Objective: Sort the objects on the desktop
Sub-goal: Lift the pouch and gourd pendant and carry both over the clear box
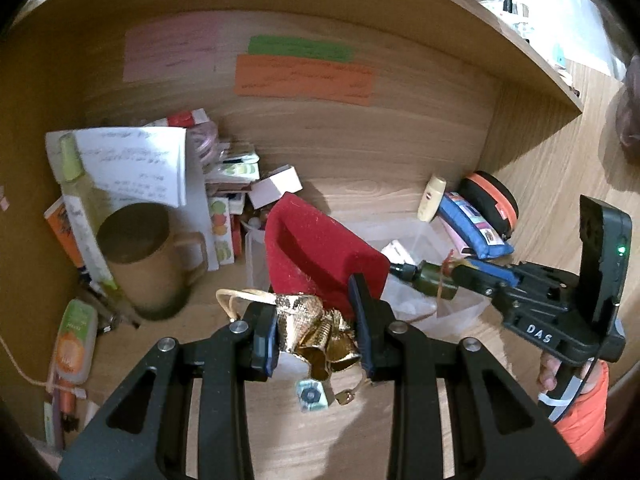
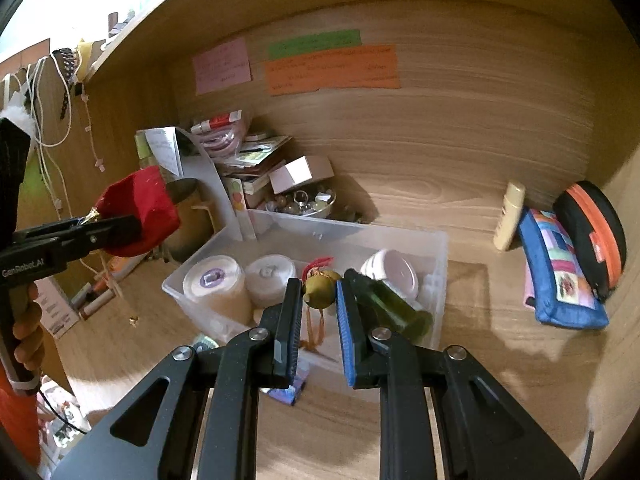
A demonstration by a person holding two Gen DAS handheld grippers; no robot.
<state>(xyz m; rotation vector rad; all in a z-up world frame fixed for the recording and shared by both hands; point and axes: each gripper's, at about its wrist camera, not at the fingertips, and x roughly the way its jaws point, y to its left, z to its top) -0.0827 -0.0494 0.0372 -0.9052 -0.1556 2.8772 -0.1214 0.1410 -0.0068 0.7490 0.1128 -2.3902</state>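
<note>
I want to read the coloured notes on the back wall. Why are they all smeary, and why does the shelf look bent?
In the left wrist view the orange note and the mug are smeared, likely motion blur, so the writing is unreadable. In the right wrist view the same note is a bit sharper, still illegible. The fisheye lens bows the shelf edge in both views and darkens the corners.

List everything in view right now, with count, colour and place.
bin: 1, clear, desk centre
tape rolls: 2, white, bin left
jar: 1, white lid, bin right
green bottle: 1, in bin
gourd charm: 1, olive, between right gripper's fingers
red pouch: 1, gold trim, in left gripper
mug: 1, brown, left
sticky notes: 3, pink, green, orange, back wall
pencil case: 1, blue, right
round case: 1, black-orange, far right
tube: 1, cream, back wall
left gripper: 1, black
right gripper: 1, black
</note>
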